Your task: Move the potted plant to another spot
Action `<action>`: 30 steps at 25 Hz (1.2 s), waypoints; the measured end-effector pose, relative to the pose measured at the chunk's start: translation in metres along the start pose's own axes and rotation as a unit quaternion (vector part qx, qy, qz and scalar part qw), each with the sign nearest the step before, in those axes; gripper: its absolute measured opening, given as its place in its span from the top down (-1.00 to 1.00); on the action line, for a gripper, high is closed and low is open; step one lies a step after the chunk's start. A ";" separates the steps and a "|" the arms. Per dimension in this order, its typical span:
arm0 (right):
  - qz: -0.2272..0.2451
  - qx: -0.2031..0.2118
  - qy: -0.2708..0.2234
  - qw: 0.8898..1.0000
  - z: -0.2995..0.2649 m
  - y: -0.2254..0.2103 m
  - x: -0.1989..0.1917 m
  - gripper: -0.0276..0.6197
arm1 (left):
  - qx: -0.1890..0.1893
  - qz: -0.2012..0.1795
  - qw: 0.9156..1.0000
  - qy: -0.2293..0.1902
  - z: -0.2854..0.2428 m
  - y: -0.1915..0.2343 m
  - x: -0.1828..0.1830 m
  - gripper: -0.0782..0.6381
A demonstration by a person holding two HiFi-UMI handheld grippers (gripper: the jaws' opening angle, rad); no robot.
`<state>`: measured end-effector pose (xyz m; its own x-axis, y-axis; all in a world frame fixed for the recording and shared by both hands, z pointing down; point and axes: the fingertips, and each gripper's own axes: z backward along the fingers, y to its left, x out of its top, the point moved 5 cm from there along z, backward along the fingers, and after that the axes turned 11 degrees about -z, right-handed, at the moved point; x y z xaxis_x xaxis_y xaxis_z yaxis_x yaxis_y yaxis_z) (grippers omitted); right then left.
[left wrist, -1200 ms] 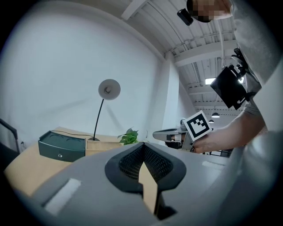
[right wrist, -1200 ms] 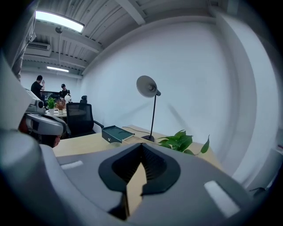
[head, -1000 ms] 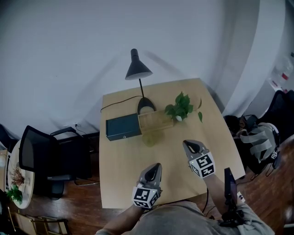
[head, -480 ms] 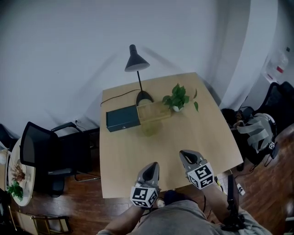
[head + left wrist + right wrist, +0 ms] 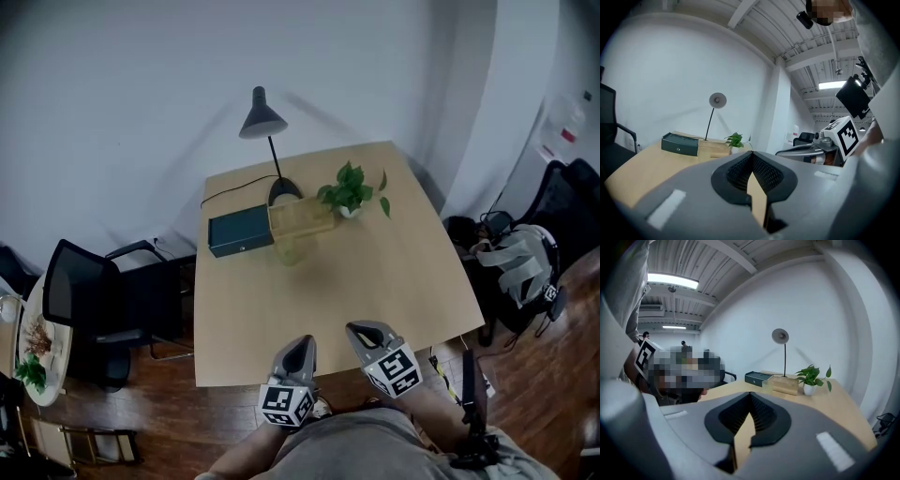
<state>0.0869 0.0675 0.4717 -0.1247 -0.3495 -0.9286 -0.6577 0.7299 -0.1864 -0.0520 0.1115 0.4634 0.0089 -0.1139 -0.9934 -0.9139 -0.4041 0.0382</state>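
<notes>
The potted plant, green leaves in a small white pot, stands at the far right of the light wooden table. It also shows small in the left gripper view and in the right gripper view. My left gripper and right gripper hover side by side at the table's near edge, far from the plant. In each gripper view the jaws meet at the tips, left gripper and right gripper, with nothing between them.
Beside the plant are a wooden box, a dark green box, a pale cup and a black desk lamp. A black chair stands left of the table, a backpack on the floor to the right.
Both grippers have drawn back from the middle of the table to its near edge. The plant and the other things on the table have stayed put.
</notes>
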 end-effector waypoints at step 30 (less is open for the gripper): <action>-0.011 0.043 0.027 0.999 0.098 0.002 -0.048 0.90 | -0.005 0.001 0.999 0.038 0.008 -0.120 -0.020 0.80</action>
<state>0.1644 0.1438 0.4847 -0.1528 -0.3964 -0.9053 -0.5950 0.7683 -0.2360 0.0538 0.1698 0.4782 0.0386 -0.1839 -0.9822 -0.9099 -0.4127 0.0415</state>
